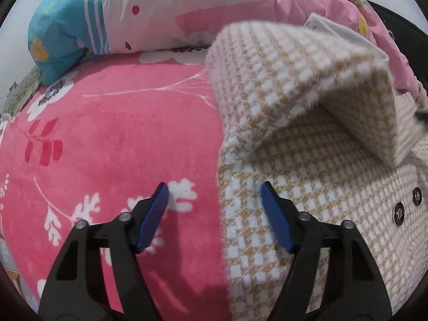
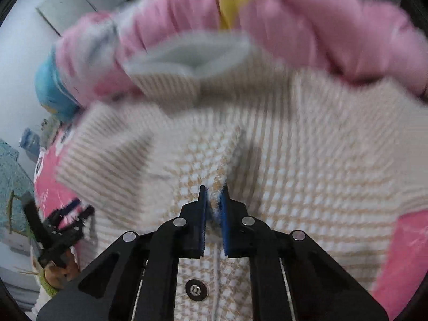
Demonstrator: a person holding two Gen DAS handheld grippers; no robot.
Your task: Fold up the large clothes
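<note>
Woolly checked coat (image 2: 267,160) is pinched in the right gripper (image 2: 213,187); the left gripper (image 1: 215,187) straddles its edge, apart.

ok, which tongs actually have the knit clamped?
The right tongs, shut on the beige-and-white houndstooth knit cardigan. The left tongs stand open, straddling its edge.

Cream-and-tan houndstooth jacket (image 1: 307,160) lies partly folded, sleeve raised.
</note>
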